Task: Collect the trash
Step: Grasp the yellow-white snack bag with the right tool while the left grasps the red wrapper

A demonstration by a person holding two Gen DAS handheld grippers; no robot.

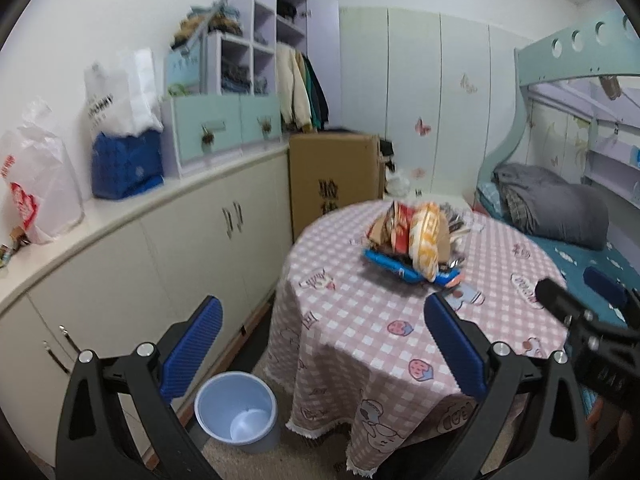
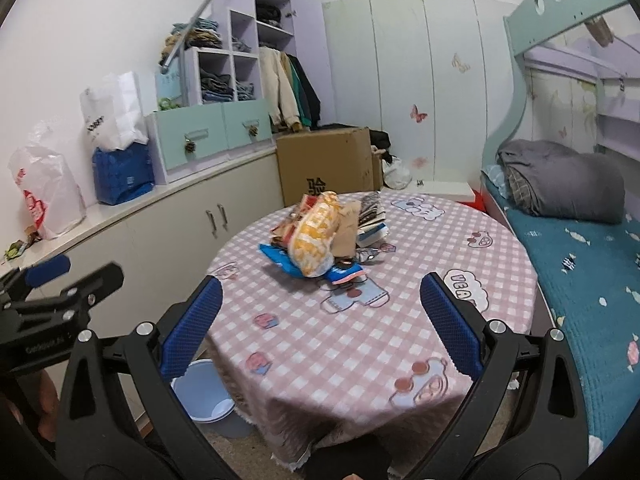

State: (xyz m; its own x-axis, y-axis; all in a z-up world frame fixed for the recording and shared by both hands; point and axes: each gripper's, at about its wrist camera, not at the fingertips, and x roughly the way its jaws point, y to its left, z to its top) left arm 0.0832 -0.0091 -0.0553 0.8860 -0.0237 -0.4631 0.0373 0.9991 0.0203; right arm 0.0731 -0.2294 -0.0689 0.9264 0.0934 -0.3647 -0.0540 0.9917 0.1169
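Both left tongs [image 1: 322, 344] and right tongs [image 2: 320, 316] spread wide, empty, short of the table [image 2: 400, 320]. Farther on, mid-table, heaped wrappers [image 2: 320, 236]: probably light, crinkly, slippery; best pinched at a loose edge. Bin [image 1: 236, 412] on floor below.

left tongs [image 1: 322, 356] and right tongs [image 2: 320, 330]: black frames, silver screws, ribbed blue pads [image 2: 192, 330].

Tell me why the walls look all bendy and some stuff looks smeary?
Both views come through fisheye lenses, so straight edges like the wardrobe doors bow outward and the corners go black. In the left wrist view the shelves and the snack wrappers are smeared by motion blur; in the right wrist view they look a little sharper. Lighting is soft, without harsh glare.
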